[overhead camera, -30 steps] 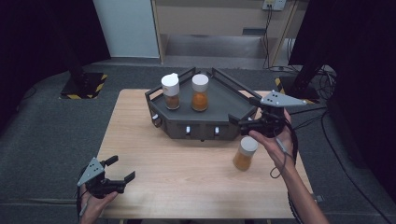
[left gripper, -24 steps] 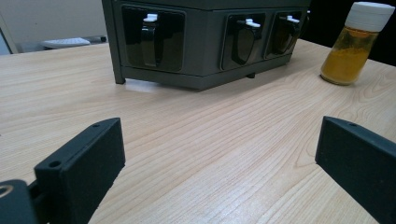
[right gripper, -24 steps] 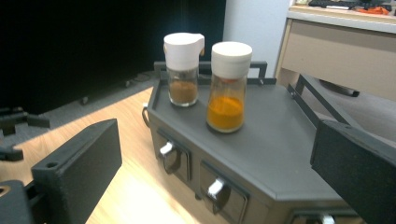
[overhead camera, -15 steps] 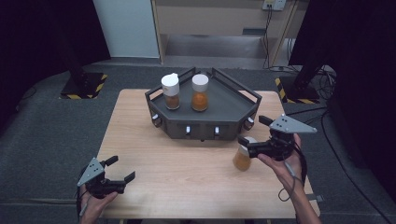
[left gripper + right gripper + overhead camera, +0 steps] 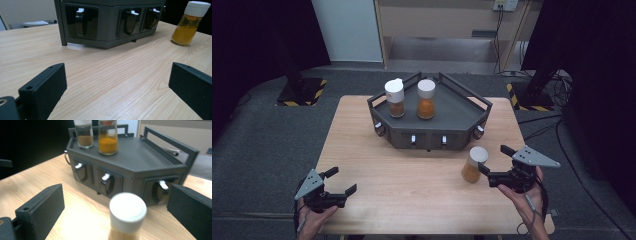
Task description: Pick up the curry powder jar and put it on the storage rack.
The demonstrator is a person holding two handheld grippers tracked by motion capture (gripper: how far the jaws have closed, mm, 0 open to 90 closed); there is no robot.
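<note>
A jar (image 5: 474, 164) of orange powder with a white cap is seen standing upright on the wooden table (image 5: 412, 185), right of centre in the high view, just in front of the dark rack (image 5: 462, 107) and apart from it. The right gripper (image 5: 493, 164) is held just to the jar's right with its jaws spread; in the right gripper view the cap (image 5: 127, 211) sits low between the two black jaws, touched by neither, so the jar is judged to be free on the table and gripped by nothing. Two more jars, a brown one (image 5: 394, 97) and an orange one (image 5: 426, 99), are set side by side on the rack's top toward its upper left, and the right half of that top is left bare. The work is judged partly done: two jars are placed or remain, and the third is either just set down or about to be taken. The left gripper (image 5: 341, 182) is held idle at the lower left, jaws spread, over the table's near edge. Open wood is left across the whole front of the table; the raised rails along the rack's edge and the knobs (image 5: 106, 177) on its face are the nearest obstacles.
</note>
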